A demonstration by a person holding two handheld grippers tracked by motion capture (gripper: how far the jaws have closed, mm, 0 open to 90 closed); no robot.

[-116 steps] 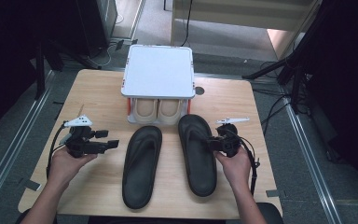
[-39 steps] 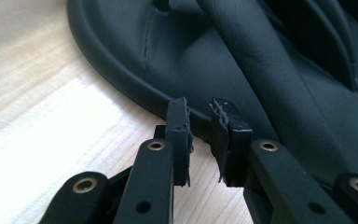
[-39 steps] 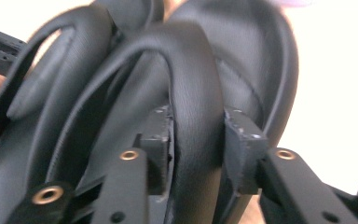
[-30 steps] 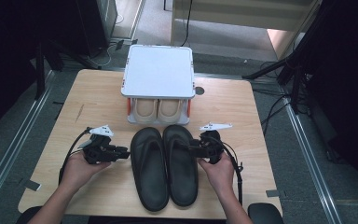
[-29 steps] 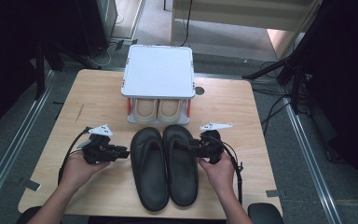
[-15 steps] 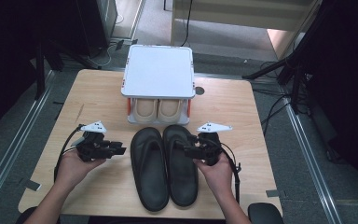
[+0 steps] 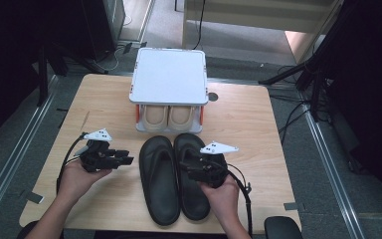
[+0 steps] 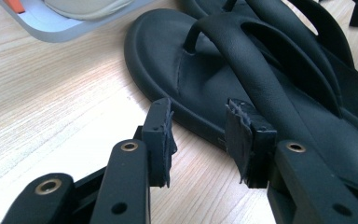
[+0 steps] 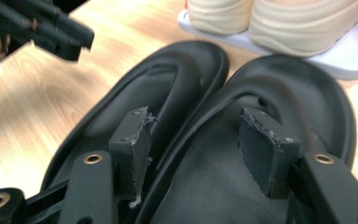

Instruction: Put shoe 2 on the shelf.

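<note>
Your left gripper (image 7: 128,160) hangs over bare tabletop just left of the sandals. Its jaws have just been opening and now stand apart with nothing between the pads (image 8: 161,135); in the left gripper view they point at the outer edge of the nearer sandal without touching it. Your right gripper (image 7: 186,158) is above the right sandal. Its jaws have also just been opening and stand wide, astride the sandal's raised strap, and the pads (image 9: 131,140) press on nothing.

Count of items on the wooden table (image 7: 248,124):
- Two black flip-flop sandals, a left sandal (image 7: 158,181) and a right sandal (image 7: 191,172), lying side by side with inner edges touching, toes toward the rack.
- One shoe rack (image 7: 169,82), white on top with orange side posts, at the far middle of the table just beyond the sandal toes.
- Two cream shoes (image 7: 168,115) on the rack's lower shelf, set side by side.
- Two grippers, one in each of your hands.

No brand, label or writing can be read on the sandals, the rack, the shoes or the grippers.
</note>
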